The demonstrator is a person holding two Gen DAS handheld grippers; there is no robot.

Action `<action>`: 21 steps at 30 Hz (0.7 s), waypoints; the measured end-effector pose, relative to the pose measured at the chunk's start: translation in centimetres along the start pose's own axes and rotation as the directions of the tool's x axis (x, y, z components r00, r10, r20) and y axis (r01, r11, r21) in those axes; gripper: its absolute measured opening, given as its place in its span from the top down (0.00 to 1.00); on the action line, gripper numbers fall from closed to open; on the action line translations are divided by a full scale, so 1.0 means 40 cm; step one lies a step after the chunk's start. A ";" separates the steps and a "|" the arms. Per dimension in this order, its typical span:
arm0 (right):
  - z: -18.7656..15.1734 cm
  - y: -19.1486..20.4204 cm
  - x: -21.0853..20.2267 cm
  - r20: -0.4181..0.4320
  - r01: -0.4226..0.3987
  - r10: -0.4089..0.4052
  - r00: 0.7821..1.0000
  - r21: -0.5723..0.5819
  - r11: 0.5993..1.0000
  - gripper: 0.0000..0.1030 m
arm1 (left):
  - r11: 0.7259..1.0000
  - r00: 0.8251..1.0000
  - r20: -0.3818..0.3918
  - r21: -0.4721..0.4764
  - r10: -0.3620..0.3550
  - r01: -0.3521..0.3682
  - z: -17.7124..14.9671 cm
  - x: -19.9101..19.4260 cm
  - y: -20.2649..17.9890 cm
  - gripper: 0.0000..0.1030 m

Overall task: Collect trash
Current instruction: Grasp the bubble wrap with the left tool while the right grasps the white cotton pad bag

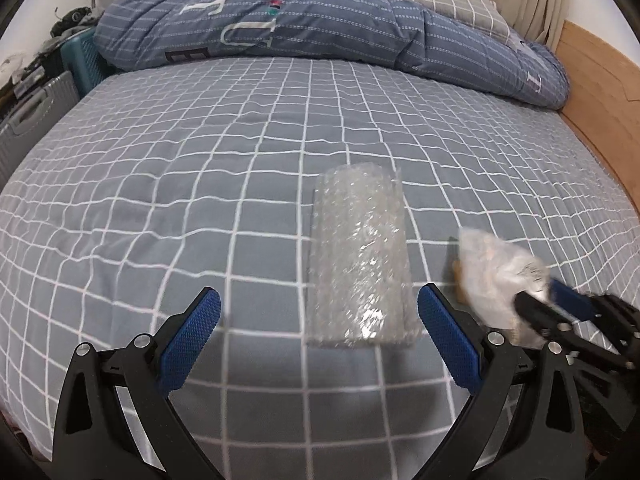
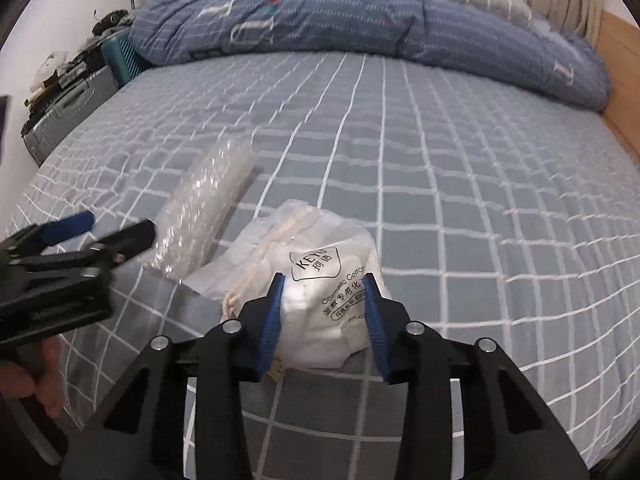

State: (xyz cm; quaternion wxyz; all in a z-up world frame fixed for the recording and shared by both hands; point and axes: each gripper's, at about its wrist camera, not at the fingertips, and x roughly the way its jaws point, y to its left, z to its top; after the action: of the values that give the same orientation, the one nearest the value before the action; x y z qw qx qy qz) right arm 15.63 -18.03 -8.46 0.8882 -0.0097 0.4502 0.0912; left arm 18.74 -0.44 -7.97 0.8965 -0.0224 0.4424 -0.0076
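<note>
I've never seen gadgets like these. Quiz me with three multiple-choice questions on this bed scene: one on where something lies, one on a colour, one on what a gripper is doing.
1. Where does the bubble wrap roll lie?
A. on the checked bedsheet
B. on the folded quilt
C. on the floor

2. What colour are the gripper pads?
A. red
B. blue
C. green

3. What is the right gripper doing?
A. hanging empty
B. gripping the quilt
C. closed on the white cotton-pad bag

Answers:
1 A, sheet grid surrounds the roll.
2 B, the pads are blue in both views.
3 C, both pads press the bag's sides.
</note>
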 end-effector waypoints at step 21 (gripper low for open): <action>0.020 -0.083 -0.036 0.046 0.019 -0.021 0.999 0.053 0.998 0.65 | 0.999 0.996 -0.088 0.046 -0.015 0.019 0.009 0.137 -0.067 0.40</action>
State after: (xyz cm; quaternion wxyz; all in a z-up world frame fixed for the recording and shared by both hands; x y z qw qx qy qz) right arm 16.03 -21.44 -7.05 0.8993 0.0114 0.4315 0.0707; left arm 22.37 -3.28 -11.95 0.8764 -0.0046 0.4809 -0.0265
